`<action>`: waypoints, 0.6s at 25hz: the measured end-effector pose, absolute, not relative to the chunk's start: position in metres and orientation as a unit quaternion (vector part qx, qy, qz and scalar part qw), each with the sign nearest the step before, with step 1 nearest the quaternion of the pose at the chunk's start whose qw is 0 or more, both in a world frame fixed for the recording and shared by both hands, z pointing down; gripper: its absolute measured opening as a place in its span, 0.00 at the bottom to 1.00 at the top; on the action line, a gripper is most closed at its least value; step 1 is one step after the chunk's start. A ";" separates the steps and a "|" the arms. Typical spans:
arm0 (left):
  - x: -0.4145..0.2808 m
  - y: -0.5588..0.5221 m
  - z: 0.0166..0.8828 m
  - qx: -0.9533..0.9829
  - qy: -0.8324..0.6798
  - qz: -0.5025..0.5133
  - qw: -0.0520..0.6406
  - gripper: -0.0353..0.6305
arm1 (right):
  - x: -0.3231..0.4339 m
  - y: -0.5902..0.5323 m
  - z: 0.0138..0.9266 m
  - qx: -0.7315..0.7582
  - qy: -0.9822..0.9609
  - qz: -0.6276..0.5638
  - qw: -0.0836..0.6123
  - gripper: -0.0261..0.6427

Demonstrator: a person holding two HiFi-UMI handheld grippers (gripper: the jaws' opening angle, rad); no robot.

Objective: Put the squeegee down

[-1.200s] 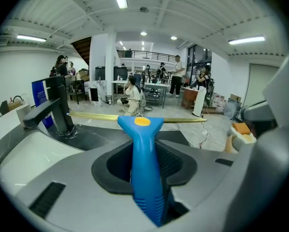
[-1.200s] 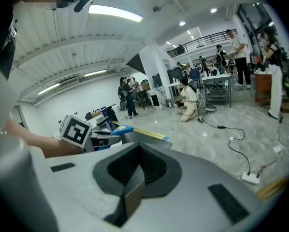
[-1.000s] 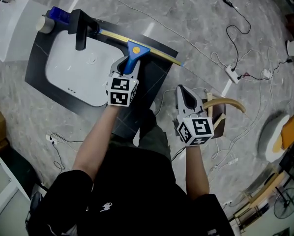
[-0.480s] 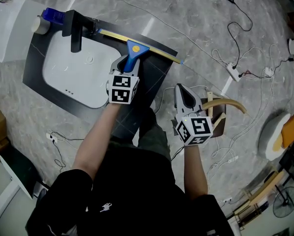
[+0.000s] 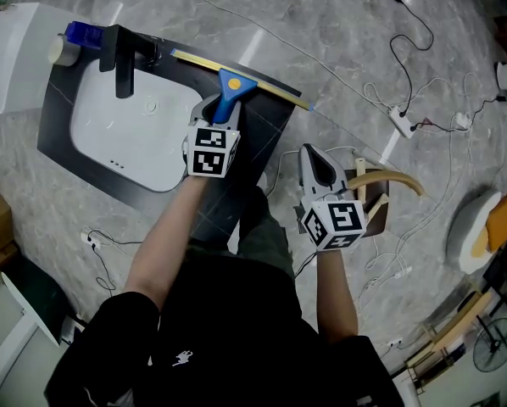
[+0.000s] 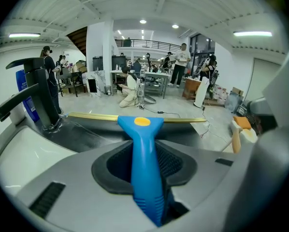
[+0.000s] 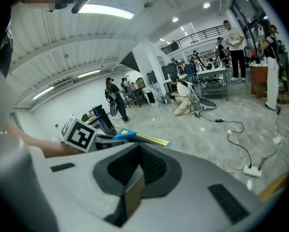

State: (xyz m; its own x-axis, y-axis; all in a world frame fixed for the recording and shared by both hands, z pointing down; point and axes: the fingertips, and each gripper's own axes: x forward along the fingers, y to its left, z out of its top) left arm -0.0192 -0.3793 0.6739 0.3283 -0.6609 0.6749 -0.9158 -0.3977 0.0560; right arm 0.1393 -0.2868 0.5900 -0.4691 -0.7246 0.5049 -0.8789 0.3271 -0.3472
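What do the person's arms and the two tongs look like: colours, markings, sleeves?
The left tongs and the right tongs are light grey plastic shells, lined inside with black ribbed pads. Each carries a white cube with black square markers. The person wears a black short-sleeved top.

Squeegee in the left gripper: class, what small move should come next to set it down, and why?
Probably ease the squeegee down onto the black countertop before any release. The left gripper is shut on its blue handle; its brass blade sits by the countertop's far edge, contact unclear.
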 end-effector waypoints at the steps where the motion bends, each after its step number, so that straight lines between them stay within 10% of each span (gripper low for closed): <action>1: -0.018 -0.381 0.674 0.784 -0.502 0.292 0.220 0.24 | 0.140 -0.287 0.590 0.499 -0.804 0.297 0.130 0.04; 15: -0.015 -0.390 0.684 0.776 -0.496 0.315 0.230 0.24 | 0.142 -0.287 0.591 0.500 -0.801 0.303 0.128 0.04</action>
State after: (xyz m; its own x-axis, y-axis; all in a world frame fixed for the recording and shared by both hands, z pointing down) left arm -0.0147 -0.3902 0.6840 0.3101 -0.6248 0.7166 -0.9146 -0.4018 0.0454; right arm 0.1417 -0.2868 0.5915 -0.4670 -0.7238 0.5080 -0.8789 0.3166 -0.3569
